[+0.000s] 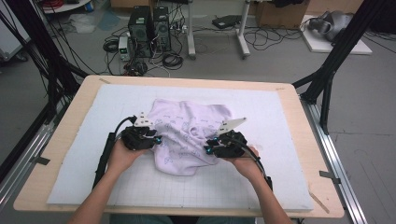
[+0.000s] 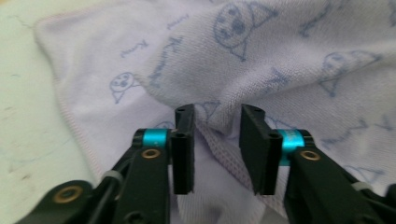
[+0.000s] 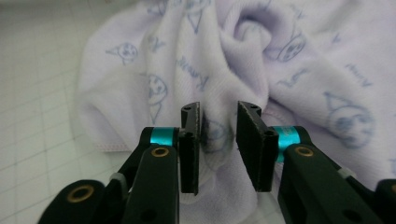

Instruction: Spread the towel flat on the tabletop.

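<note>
A crumpled pale lilac cloth (image 1: 187, 133) printed with small blue cat faces lies on the middle of the white gridded mat (image 1: 271, 121). My left gripper (image 1: 159, 140) is at the cloth's left edge. In the left gripper view its jaws (image 2: 217, 116) stand apart over a fold of the cloth (image 2: 261, 60), and the hemmed edge runs between them without being pinched. My right gripper (image 1: 207, 149) is at the cloth's right side. In the right gripper view its jaws (image 3: 218, 112) are also apart, with a ridge of cloth (image 3: 215, 51) loose in the gap.
The mat covers a wooden table (image 1: 74, 116) whose edges frame it on all sides. Black frame posts (image 1: 327, 79) rise at the back corners. On the floor behind stand computer towers (image 1: 149, 30) and tangled cables. Bare mat lies left, right and in front of the cloth.
</note>
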`<state>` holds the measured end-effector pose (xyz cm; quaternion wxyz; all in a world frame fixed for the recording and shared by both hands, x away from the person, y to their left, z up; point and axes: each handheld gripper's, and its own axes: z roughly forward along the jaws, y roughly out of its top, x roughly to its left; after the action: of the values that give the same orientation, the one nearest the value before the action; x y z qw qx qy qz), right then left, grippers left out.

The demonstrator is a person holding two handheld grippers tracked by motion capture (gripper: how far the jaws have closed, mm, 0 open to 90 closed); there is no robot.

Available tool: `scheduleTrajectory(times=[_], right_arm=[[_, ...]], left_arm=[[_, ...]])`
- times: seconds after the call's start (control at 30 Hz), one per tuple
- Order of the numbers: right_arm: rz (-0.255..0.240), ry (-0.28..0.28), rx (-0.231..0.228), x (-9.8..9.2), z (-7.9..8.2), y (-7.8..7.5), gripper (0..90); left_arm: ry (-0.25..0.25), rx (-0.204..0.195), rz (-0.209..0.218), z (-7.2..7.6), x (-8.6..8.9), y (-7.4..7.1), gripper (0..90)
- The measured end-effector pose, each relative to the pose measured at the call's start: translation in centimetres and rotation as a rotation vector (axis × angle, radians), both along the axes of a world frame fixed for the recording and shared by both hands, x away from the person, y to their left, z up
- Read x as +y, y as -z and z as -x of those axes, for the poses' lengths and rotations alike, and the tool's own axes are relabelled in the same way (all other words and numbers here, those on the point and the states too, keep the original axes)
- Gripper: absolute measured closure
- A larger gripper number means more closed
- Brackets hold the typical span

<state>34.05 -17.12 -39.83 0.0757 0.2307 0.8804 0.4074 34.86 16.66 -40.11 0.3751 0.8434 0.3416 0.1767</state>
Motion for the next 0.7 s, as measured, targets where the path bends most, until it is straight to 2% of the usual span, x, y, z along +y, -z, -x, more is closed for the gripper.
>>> scheduleTrajectory(times=[0.13,0.17,0.27,0.37,0.47,0.53,0.57,0.63,0.7], right_arm=[[-0.025,-0.001,-0.039,-0.9,1.3,-1.2,64.8],[-0.027,-0.004,-0.057,-1.2,1.6,-1.3,64.8],[-0.016,-0.006,-0.065,-1.7,2.2,-1.3,64.8],[0.015,0.002,-0.061,-2.2,2.4,-0.4,64.9],[0.041,0.006,-0.046,-2.4,2.3,0.5,66.8],[0.048,0.000,-0.043,-2.4,2.1,1.0,68.2],[0.060,0.000,-0.041,-2.3,2.1,1.3,68.3],[0.072,0.000,-0.030,-2.1,1.8,1.7,68.0],[0.082,0.001,-0.022,-1.9,1.6,2.2,67.2]], left_arm=[[0.018,-0.051,0.050,2.0,0.6,-1.4,54.6],[0.031,-0.062,0.051,2.6,0.7,-1.6,54.6],[0.057,-0.066,0.050,3.8,0.4,-1.6,53.3],[0.083,-0.054,0.056,4.7,-0.1,-0.7,53.0],[0.110,-0.014,0.045,5.0,-0.9,0.8,53.2],[0.131,0.012,0.061,5.2,-1.5,1.8,53.9],[0.152,0.030,0.046,5.3,-1.9,2.3,53.9],[0.171,0.040,0.019,5.5,-2.6,2.7,52.4],[0.194,0.048,0.022,5.6,-3.1,2.9,51.7]])
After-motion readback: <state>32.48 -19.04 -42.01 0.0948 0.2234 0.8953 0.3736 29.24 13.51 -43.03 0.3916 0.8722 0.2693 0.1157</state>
